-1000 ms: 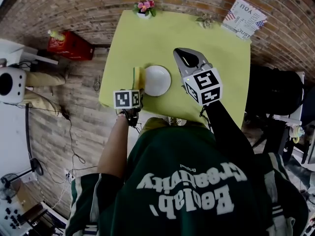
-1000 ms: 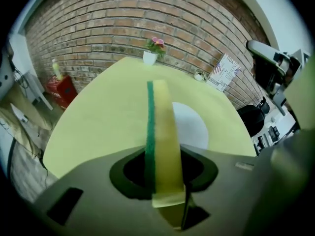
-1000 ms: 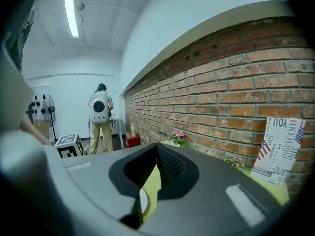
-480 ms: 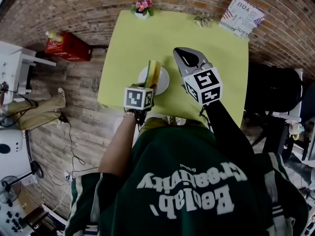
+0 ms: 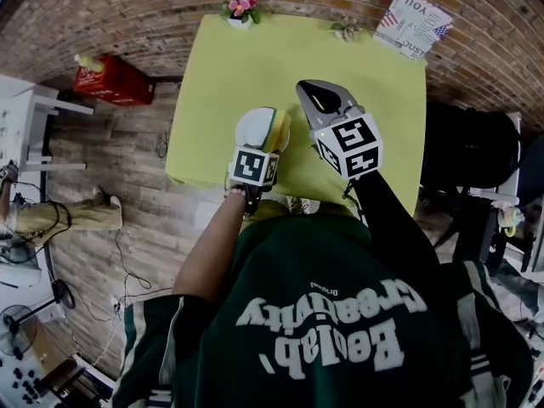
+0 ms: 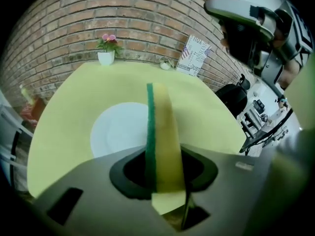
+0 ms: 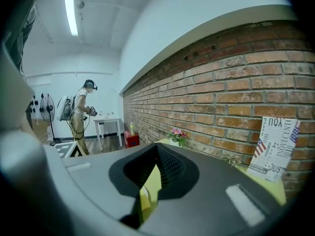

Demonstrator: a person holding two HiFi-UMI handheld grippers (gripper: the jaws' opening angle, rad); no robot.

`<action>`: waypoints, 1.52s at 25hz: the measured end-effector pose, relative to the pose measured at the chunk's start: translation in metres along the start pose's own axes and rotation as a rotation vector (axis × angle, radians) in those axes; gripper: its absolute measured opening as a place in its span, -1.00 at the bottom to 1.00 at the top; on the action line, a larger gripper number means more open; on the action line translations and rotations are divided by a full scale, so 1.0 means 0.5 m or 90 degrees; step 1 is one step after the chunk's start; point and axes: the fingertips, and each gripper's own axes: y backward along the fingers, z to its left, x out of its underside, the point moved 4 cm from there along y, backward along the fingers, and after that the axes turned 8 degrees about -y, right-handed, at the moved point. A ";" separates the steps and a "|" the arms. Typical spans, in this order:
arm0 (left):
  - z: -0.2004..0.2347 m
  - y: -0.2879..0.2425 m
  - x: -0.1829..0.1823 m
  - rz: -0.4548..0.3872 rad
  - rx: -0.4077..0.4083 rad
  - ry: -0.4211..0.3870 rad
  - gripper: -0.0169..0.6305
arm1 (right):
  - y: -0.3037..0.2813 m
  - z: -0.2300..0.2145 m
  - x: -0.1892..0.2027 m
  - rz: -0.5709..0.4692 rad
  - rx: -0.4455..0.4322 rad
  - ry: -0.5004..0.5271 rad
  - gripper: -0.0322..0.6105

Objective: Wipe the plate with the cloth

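A white plate (image 5: 252,131) lies near the front left edge of the yellow-green table (image 5: 374,83). My left gripper (image 5: 265,147) is shut on the cloth (image 5: 277,128), a yellow sponge-like pad with a green side, held on edge over the plate's right part. In the left gripper view the cloth (image 6: 162,132) rises upright out of the left gripper (image 6: 165,176), with the plate (image 6: 115,129) behind and to its left. Whether the cloth touches the plate I cannot tell. My right gripper (image 5: 316,92) hovers right of the plate, shut with nothing held (image 7: 156,154).
A flower pot (image 5: 240,8), a small plant (image 5: 346,30) and a printed card (image 5: 413,22) stand along the table's far edge by the brick wall. A red box (image 5: 115,79) sits on the floor at left, a black chair (image 5: 472,155) at right. A person (image 7: 81,114) stands far off.
My left gripper has carried the cloth from the plate's left edge rightward across the plate to its right side. The right gripper has stayed where it was.
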 end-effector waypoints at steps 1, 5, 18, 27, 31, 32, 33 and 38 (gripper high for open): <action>0.000 0.001 0.001 0.000 -0.001 0.001 -0.53 | 0.000 0.002 0.000 0.000 -0.002 0.001 -0.86; 0.015 0.013 0.014 -0.004 -0.015 0.012 -0.53 | -0.003 0.011 -0.002 0.000 -0.010 0.004 -0.86; 0.126 0.082 0.118 -0.010 -0.093 0.125 -0.53 | -0.020 0.045 -0.004 -0.001 -0.038 0.010 -0.86; 0.090 0.087 0.108 -0.025 -0.075 0.098 -0.53 | -0.019 0.059 0.002 0.002 -0.042 0.013 -0.86; 0.033 0.074 0.077 -0.037 -0.029 0.055 -0.53 | -0.011 0.052 0.012 0.007 -0.031 0.008 -0.86; 0.018 0.069 0.071 -0.037 -0.016 0.044 -0.53 | -0.008 0.050 0.014 0.008 -0.028 0.008 -0.86; 0.004 0.063 0.066 -0.036 -0.004 0.033 -0.53 | -0.006 0.048 0.015 0.008 -0.024 0.006 -0.86; -0.032 0.029 0.068 -0.001 0.020 0.003 -0.53 | 0.000 0.036 0.008 0.003 -0.013 0.003 -0.86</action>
